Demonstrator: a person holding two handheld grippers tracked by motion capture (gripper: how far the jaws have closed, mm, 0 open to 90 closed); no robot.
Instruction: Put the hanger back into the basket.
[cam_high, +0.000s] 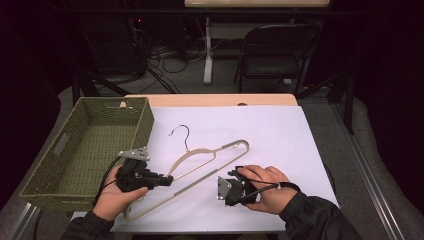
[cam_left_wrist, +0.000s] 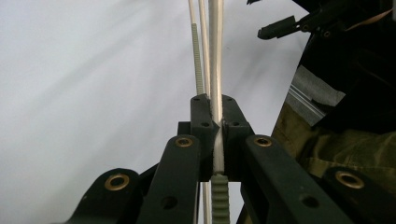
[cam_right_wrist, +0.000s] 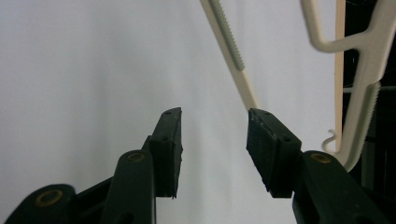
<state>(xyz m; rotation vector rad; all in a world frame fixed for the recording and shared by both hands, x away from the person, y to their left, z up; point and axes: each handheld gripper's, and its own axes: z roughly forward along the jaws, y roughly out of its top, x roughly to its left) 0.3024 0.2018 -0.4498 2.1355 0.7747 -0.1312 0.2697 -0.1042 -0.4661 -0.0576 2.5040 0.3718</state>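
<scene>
Left tongs (cam_high: 167, 179) clamped on the hanger (cam_high: 210, 156) bar, right tongs (cam_right_wrist: 214, 140) wide open, empty, beside it; basket (cam_high: 85, 145) left.

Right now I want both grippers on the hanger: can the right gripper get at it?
Probably yes: the right gripper is open beside the hanger with only bare white sheet between.

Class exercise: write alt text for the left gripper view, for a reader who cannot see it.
The left gripper is shut on a beige hanger bar, which runs up over a white table cover. The right gripper shows at the upper right.
</scene>
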